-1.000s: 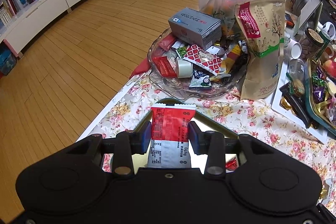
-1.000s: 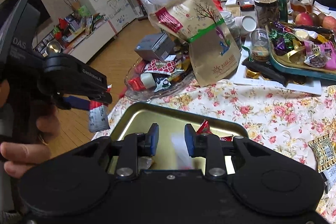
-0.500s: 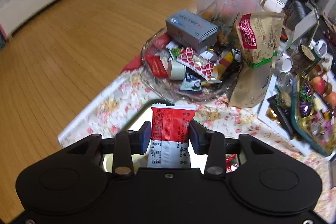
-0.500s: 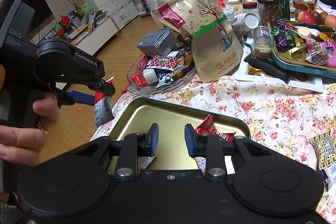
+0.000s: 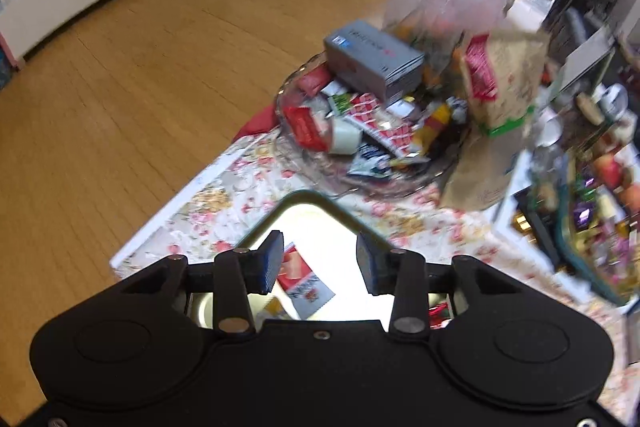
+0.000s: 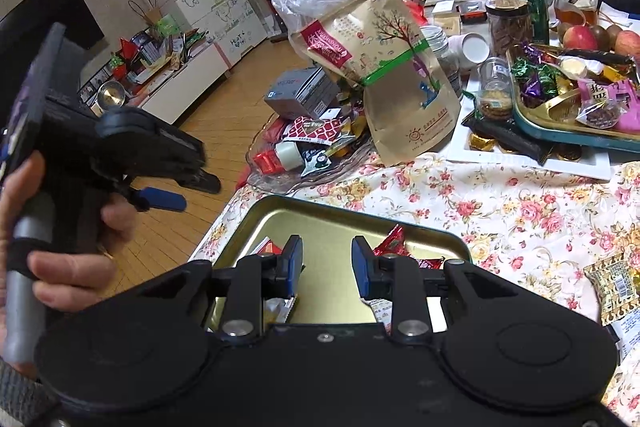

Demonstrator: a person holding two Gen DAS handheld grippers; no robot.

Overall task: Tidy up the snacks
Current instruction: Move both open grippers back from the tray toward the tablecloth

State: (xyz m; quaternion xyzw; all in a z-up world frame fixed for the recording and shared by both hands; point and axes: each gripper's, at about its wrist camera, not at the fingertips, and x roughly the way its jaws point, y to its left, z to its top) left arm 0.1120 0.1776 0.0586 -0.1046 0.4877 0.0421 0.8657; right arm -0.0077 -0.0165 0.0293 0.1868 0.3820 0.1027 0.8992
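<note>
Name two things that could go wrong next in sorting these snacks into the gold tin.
The glass dish is heaped with packets and a grey box perches on top; pulling one out could topple others. The tall kraft bag leans beside it and might be knocked. The gold tin sits near the table corner, so a nudge could shove it off.

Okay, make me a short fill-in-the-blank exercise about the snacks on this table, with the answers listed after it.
1. The red and white snack packet lies inside the gold ____.
2. The grey box rests on the pile in the glass ____.
3. Nothing is between the pads of the left gripper; its jaws are ____.
4. The tall kraft paper pouch has a ____ band across its middle.

Missing words: tray; dish; closing; green
</note>
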